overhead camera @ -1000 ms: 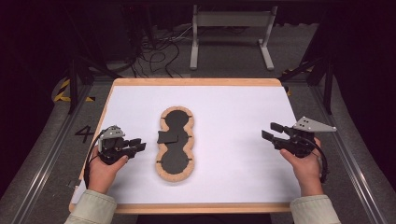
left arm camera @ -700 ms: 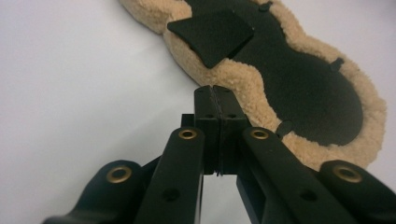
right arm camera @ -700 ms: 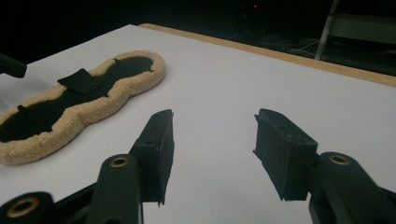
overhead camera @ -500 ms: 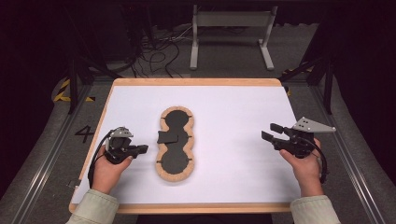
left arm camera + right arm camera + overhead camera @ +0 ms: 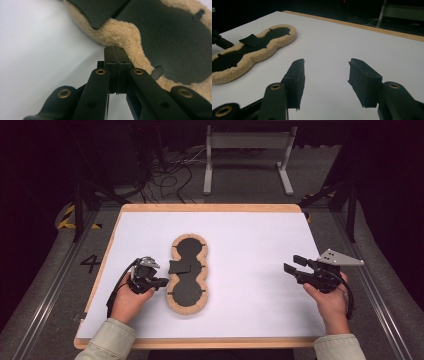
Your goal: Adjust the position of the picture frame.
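A peanut-shaped fleece pad (image 5: pixel 187 275) lies flat on the white counter (image 5: pixel 250 245), left of the counter's middle, its long axis running away from the person. Its tan woolly rim frames a black inner face; a small black flap (image 5: pixel 179 266) crosses the narrow waist.

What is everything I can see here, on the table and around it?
Fleece pad: one, tan fleece rim with black centre, middle of the board.
Black flap: one, across the pad's narrow waist.
White sheet: one, covering the board.
Wooden board: one, light brown.
Metal stand: one, grey, on the floor behind.
Cables: several, dark, floor behind.
Left gripper: black, shut, tips at the pad's edge.
Right gripper: black, open, near the board's right side.
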Available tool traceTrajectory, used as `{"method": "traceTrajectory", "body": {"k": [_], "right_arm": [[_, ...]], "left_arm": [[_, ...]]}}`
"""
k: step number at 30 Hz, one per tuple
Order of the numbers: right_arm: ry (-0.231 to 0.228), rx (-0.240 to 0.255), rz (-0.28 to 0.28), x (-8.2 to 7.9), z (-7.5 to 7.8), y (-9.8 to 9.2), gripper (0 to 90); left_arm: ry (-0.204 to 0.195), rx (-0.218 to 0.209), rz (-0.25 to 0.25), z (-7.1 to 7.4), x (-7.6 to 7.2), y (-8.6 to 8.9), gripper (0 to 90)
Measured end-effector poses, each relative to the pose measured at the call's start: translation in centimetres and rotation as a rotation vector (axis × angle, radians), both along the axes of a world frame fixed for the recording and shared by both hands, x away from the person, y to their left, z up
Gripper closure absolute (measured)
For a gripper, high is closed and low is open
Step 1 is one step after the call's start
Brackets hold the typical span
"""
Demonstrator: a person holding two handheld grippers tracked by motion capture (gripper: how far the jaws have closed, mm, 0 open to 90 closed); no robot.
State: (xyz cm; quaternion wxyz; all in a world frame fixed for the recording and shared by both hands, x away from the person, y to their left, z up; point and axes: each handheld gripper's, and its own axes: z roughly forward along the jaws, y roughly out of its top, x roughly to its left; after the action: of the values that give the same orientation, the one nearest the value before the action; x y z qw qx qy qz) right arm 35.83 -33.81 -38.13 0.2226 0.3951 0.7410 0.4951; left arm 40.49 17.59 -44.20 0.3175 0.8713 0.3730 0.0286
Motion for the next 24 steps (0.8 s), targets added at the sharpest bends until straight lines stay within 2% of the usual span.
{"method": "traceTrajectory", "body": {"k": [1, 2, 3, 5, 6, 11, 13, 14, 16, 17, 18, 20, 22, 24], "right_arm": [[0.003, 0.000, -0.004, -0.1, 0.0, -0.1, 46.7], [0.001, 0.001, -0.005, -0.2, 0.0, -0.2, 46.7], [0.002, 0.000, -0.009, -0.3, 0.0, -0.4, 46.7], [0.001, 0.004, -0.013, -0.4, -0.1, -0.6, 46.7], [0.002, 0.005, -0.016, -0.5, -0.1, -0.7, 46.7], [0.003, 0.005, -0.022, -0.8, -0.1, -0.9, 46.6], [0.004, 0.002, -0.023, -0.9, 0.0, -0.9, 46.5], [0.006, 0.003, -0.025, -1.0, 0.0, -0.9, 46.4], [0.005, 0.004, -0.025, -1.0, 0.0, -1.0, 46.4], [0.002, 0.001, -0.024, -1.1, 0.0, -1.0, 46.4], [0.003, 0.002, -0.025, -1.1, 0.0, -1.0, 46.3], [0.004, 0.000, -0.025, -1.2, 0.0, -1.0, 46.3], [0.006, 0.000, -0.026, -1.2, 0.0, -1.1, 46.3], [0.006, -0.001, -0.029, -1.4, 0.0, -1.1, 46.2]], "left_arm": [[0.015, -0.002, 0.002, 0.0, 0.0, -0.1, 89.9], [0.009, 0.001, -0.006, 0.0, 0.1, -0.1, 90.0], [0.028, -0.008, -0.012, 0.0, 0.2, -0.1, 90.0], [0.035, -0.017, -0.013, 0.0, 0.2, -0.2, 90.0], [0.049, -0.029, -0.033, -0.1, 0.3, -0.3, 90.0], [0.068, -0.020, -0.073, 0.1, 0.1, -1.2, 90.0], [0.058, -0.022, -0.090, 0.0, 0.2, -1.4, 90.0], [0.075, -0.016, -0.098, 0.1, 0.0, -1.9, 90.0], [0.063, -0.008, -0.112, 0.2, -0.1, -2.3, 90.0], [0.083, -0.010, -0.118, 0.2, -0.3, -2.7, 90.0], [0.052, -0.003, -0.140, 0.2, -0.3, -3.0, 90.0], [0.074, 0.003, -0.155, 0.3, -0.7, -3.9, 90.0], [0.055, 0.017, -0.168, 0.3, -0.9, -4.5, 90.0], [0.055, 0.021, -0.179, 0.3, -1.0, -4.9, 90.0]]}}
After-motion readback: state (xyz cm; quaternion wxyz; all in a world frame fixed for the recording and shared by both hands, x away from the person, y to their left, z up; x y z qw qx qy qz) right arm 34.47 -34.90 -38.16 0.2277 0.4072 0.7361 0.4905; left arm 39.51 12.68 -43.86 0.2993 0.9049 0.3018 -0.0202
